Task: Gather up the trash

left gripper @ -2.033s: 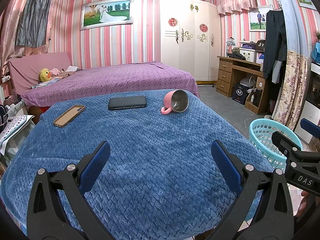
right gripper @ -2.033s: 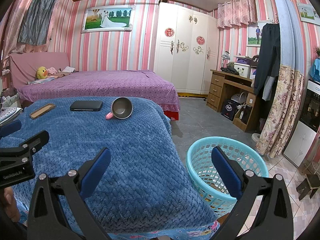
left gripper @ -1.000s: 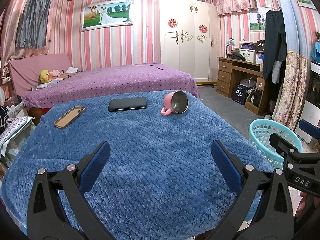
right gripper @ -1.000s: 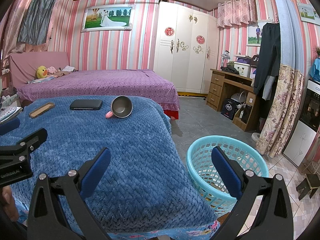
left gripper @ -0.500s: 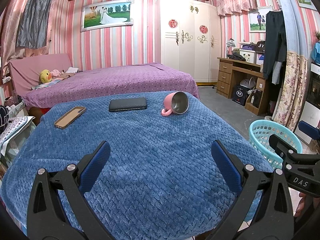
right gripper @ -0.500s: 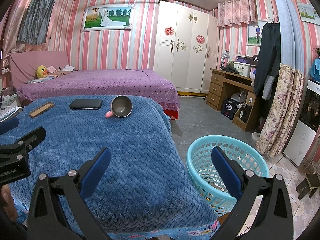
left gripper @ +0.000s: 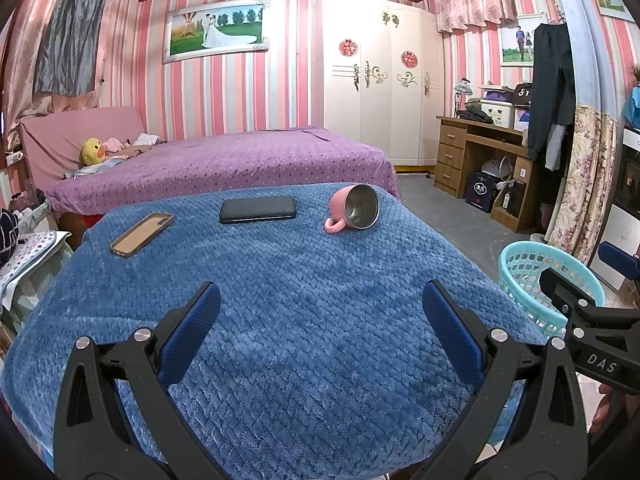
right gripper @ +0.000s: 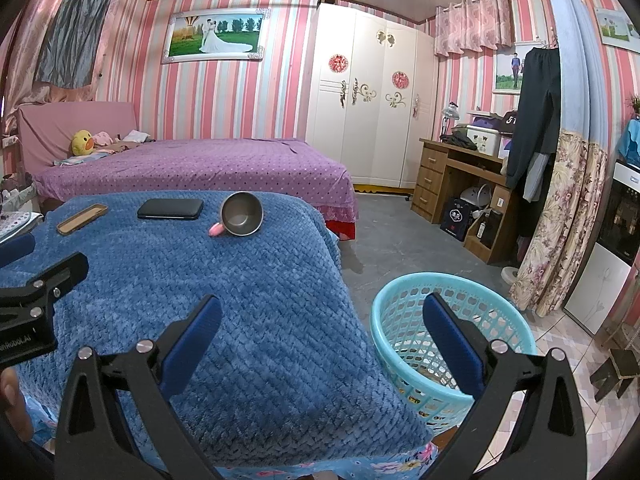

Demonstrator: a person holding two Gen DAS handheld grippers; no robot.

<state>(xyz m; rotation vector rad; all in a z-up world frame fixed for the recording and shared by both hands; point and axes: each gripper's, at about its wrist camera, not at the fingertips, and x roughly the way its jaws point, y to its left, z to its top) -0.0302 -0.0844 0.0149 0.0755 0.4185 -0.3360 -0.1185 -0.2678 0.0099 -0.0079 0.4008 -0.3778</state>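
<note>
Blue quilted fabric covers the table (left gripper: 304,320) over which both tools are held, and on its far part three things are laid: a tan phone case (left gripper: 141,234) at the left, a black phone (left gripper: 258,209) beside it in the middle, and a pink cup (left gripper: 354,208) at the right, tipped on its side with its steel-lined mouth turned toward the cameras and its handle resting on the cloth. The three are set apart from one another, none touching. The left gripper (left gripper: 320,312) is seen hovering above the near half of the blanket with its blue-padded fingers (left gripper: 192,332) spread wide and nothing between them. The right gripper (right gripper: 322,322) is likewise held with its jaws spread and empty, one finger over the blanket's right edge and the other over the basket. The turquoise basket (right gripper: 404,292) is stood on the floor just beside the table's right corner; through its slotted wall some small items can be made out at the bottom, but what they are cannot be told. No loose trash can be made out on the blanket itself. Behind the table a purple bed (left gripper: 224,164) is seen, with a white wardrobe (left gripper: 376,80) and a wooden desk (left gripper: 472,156) further right.
</note>
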